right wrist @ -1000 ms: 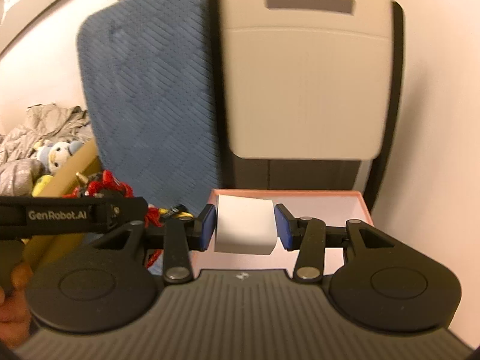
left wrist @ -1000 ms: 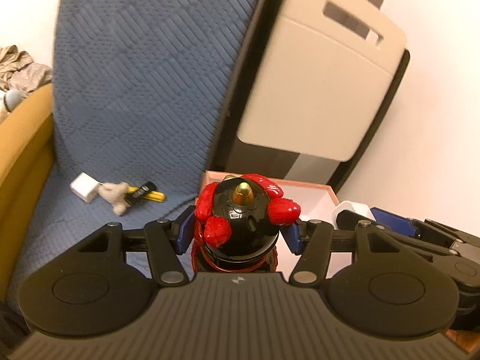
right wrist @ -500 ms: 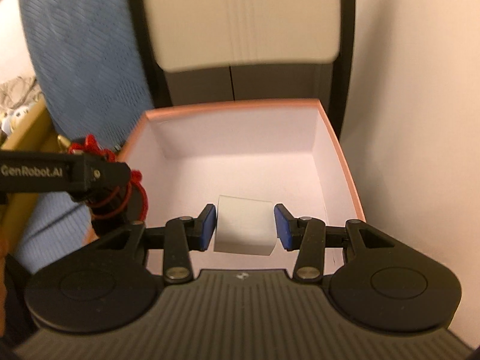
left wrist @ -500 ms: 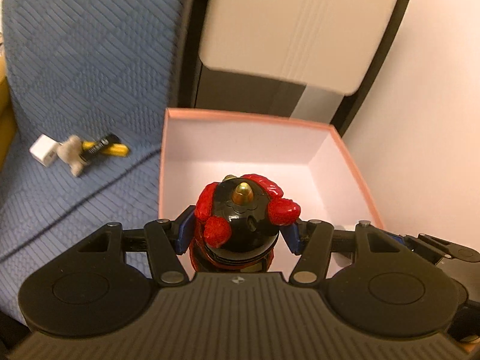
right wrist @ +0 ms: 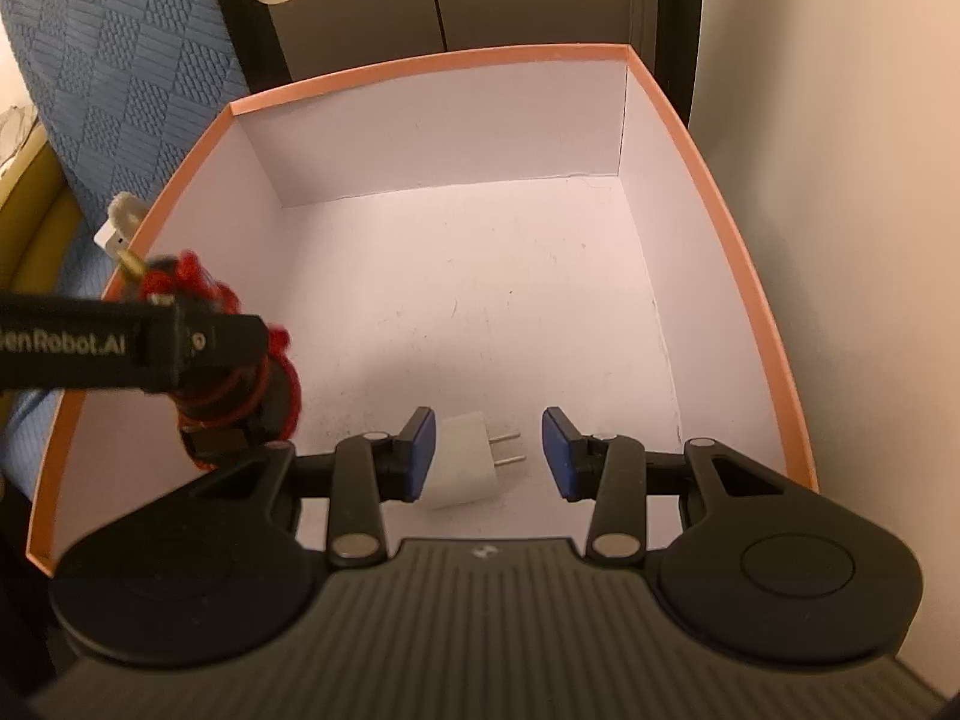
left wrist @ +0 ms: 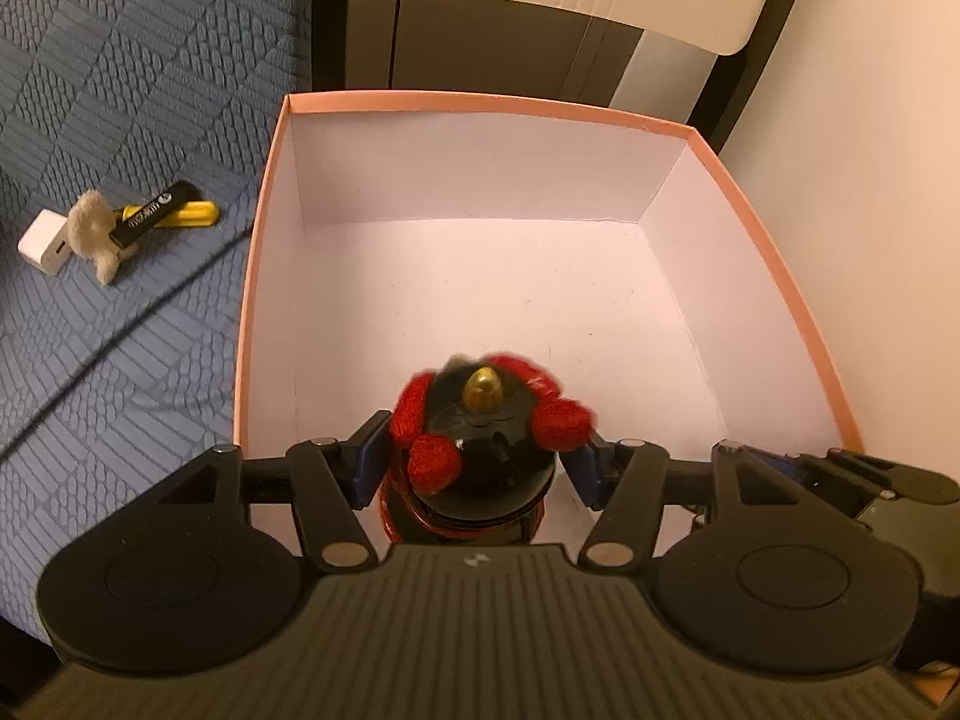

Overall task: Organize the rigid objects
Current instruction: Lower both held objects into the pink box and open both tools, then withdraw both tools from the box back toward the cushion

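Squeezing the red-and-black toy (left wrist: 486, 438), the left gripper (left wrist: 474, 465) holds it low inside the pink box (left wrist: 480, 101), near the front wall. It should sink until the toy touches the box floor, then let go slowly. The right gripper (right wrist: 487, 453) stands open, with the white plug (right wrist: 462, 462) loose between its pads inside the box. Left of the box lies a blue cover (left wrist: 120, 90); on the box's right is a pale wall (left wrist: 870, 120).

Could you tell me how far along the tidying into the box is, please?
Done: the white plug lies inside the pink box, free of the right gripper, whose jaws are open. In hand: the left gripper holds the red-and-black figurine over the box. Left: the white cube, small plush and black-and-yellow stick on the blue cushion.
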Tool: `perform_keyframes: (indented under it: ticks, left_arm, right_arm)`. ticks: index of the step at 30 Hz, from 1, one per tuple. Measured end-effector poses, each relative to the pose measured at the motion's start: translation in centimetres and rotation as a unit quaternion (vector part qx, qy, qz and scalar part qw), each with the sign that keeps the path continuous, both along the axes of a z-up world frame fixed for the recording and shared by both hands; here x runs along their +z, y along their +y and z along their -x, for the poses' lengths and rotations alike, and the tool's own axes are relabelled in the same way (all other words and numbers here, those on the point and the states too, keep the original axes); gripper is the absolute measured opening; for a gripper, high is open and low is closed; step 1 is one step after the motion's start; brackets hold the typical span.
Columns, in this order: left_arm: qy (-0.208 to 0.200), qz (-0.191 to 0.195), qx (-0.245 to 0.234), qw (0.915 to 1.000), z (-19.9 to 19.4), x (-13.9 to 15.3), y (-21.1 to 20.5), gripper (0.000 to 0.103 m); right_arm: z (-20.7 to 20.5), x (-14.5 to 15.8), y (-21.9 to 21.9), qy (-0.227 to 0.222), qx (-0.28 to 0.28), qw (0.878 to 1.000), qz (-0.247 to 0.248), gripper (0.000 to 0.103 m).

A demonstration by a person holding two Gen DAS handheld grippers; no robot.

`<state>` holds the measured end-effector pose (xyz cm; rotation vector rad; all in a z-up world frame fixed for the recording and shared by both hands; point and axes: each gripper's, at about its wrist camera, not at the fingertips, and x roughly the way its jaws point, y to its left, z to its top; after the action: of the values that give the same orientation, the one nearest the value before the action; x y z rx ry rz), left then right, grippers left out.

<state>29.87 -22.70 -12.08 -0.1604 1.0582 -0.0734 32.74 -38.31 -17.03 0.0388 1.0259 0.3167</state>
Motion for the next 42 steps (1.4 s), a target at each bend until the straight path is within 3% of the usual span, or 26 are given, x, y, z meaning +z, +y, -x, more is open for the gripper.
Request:
perform_keyframes:
  ticks: [2, 11, 19, 25, 34, 42]
  left_arm:
    - [-0.006, 0.003, 0.0, 1.0, 0.0, 0.5, 0.1, 0.071]
    - [-0.068, 0.001, 0.001, 0.9977, 1.4, 5.6, 1.3, 0.071]
    - [-0.144, -0.002, 0.016, 0.9895, 4.7, 11.4, 4.6, 0.071]
    - [-0.184, -0.003, 0.03, 0.9824, 7.7, 14.3, 8.1, 0.071]
    - [-0.214, -0.004, 0.051, 0.9755, 11.7, 15.4, 13.4, 0.071]
    - [-0.221, -0.005, 0.058, 0.9734, 13.7, 14.0, 16.8, 0.071]
  right_arm:
    - [-0.1, 0.3, -0.1, -0.003, -0.003, 1.0, -0.003, 0.043]
    - [0.7, 5.3, 0.4, -0.056, -0.008, 0.998, -0.021, 0.043]
    - [3.0, 11.2, 1.8, -0.113, -0.011, 0.992, -0.046, 0.043]
    - [5.2, 14.0, 3.3, -0.138, -0.008, 0.989, -0.056, 0.043]
    - [8.2, 15.7, 6.9, -0.154, 0.01, 0.986, -0.06, 0.043]
    - [10.0, 15.3, 10.2, -0.155, 0.024, 0.986, -0.056, 0.043]
